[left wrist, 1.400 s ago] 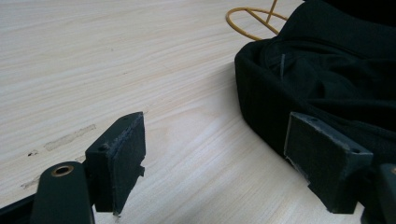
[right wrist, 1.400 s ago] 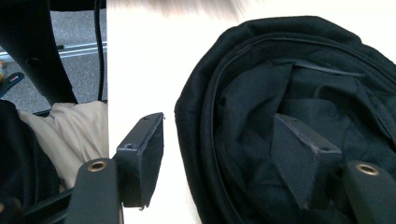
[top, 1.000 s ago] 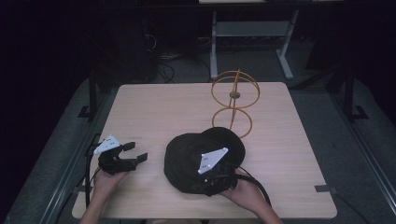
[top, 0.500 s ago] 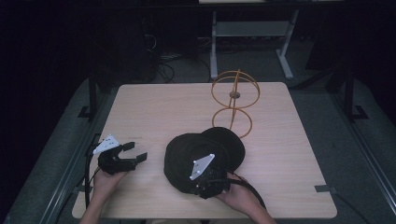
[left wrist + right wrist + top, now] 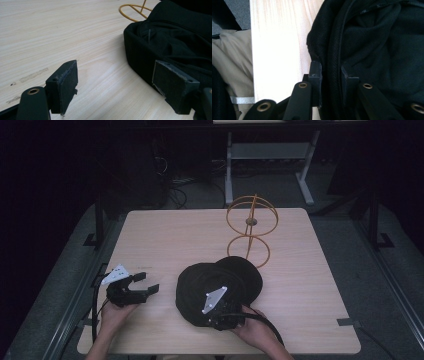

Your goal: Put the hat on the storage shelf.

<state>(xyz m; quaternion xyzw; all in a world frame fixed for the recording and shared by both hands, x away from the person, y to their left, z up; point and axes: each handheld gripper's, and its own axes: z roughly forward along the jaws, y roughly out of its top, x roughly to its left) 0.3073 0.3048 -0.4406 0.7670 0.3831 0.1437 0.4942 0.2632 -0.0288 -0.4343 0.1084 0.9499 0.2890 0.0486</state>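
- Gripping the near rim of the black hat (image 5: pixel 215 282), the right gripper (image 5: pixel 331 82) has its jaws clenched on the brim's stitched edge, one pad outside the rim and one inside.
- That hat lies upside down on the table (image 5: pixel 165 235), just in front of the yellow wire stand (image 5: pixel 251 227); its far edge touches or overlaps the stand's base ring.
- Left of the hat, the left gripper (image 5: pixel 117 87) hangs released, jaws spread with nothing between them, one pad close beside the hat's side wall.
- As I judge it, the hold is made but the hat is not yet lifted; carrying it onto the stand is all still to do.
- Against the picture from a second ago, the right gripper has drawn back from over the crown to the near rim, while the left gripper and the hat have barely shifted.
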